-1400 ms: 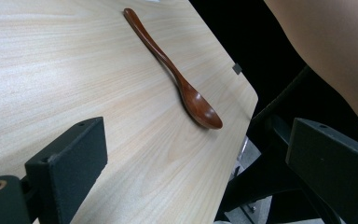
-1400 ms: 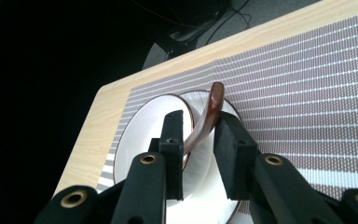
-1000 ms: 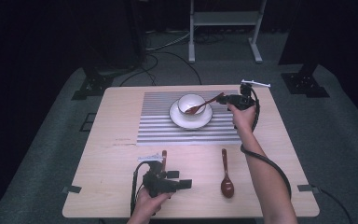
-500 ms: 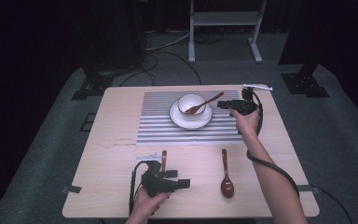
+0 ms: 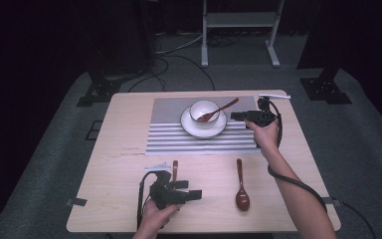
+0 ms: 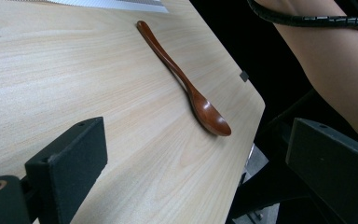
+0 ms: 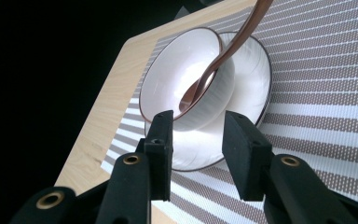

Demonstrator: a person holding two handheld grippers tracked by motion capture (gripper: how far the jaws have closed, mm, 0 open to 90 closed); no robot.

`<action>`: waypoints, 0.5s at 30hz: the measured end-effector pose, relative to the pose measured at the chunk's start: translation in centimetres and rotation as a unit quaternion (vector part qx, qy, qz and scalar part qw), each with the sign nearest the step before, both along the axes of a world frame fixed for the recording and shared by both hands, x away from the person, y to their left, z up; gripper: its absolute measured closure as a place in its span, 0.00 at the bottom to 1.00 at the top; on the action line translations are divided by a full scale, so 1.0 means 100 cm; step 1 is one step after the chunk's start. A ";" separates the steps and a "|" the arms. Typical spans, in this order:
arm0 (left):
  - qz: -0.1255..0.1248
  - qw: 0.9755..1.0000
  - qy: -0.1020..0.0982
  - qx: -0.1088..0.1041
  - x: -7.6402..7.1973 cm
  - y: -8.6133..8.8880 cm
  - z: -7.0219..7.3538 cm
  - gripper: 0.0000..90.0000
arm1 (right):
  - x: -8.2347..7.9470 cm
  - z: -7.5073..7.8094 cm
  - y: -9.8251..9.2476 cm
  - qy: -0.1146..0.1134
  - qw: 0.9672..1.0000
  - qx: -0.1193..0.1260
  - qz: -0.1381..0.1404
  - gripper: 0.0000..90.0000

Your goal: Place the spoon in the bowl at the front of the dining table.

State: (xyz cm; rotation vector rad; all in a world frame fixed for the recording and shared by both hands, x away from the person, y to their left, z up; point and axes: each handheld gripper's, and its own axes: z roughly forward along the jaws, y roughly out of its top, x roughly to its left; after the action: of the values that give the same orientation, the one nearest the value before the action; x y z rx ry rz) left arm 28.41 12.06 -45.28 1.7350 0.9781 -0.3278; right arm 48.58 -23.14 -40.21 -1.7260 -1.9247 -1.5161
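Note:
A white bowl [image 5: 202, 110] stands on a white saucer [image 5: 219, 129] on the striped placemat [image 5: 199, 139]. A brown wooden spoon [image 5: 220, 109] rests in the bowl with its handle leaning out over the right rim. My right gripper [image 5: 235, 116] hovers open just right of the saucer, pointing at it and holding nothing. The right gripper view shows its pads [image 7: 163, 135] apart in front of the bowl [image 7: 186, 79] and spoon [image 7: 214, 70]. My left gripper [image 5: 191, 189] sits wide open near the front edge. A second spoon [image 6: 186, 84] lies ahead of it on the table.
A third wooden spoon [image 5: 175, 169] lies just behind the left gripper. The second spoon [image 5: 241, 186] lies front right, near the table's edge [image 5: 204, 230]. The person's right forearm [image 6: 335, 60], with a coiled cable, crosses above the table's right side.
The right gripper let go of the spoon, which now rests in the bowl, and drew back a little to the right. The left gripper has stayed put.

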 end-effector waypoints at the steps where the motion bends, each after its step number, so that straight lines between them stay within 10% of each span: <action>1: 0.000 1.000 0.000 0.000 0.000 0.000 0.000 0.04 | -0.001 0.000 0.000 -0.001 1.000 0.001 0.003 0.67; 15: 0.005 1.000 0.000 0.000 0.001 0.002 0.000 0.04 | -0.016 -0.007 -0.001 0.011 0.999 0.007 0.051 0.55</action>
State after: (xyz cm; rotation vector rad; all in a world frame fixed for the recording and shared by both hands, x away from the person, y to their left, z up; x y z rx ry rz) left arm 28.52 12.24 -45.33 1.7295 0.9867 -0.3220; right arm 46.93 -23.21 -40.93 -1.6050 -1.9556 -1.4656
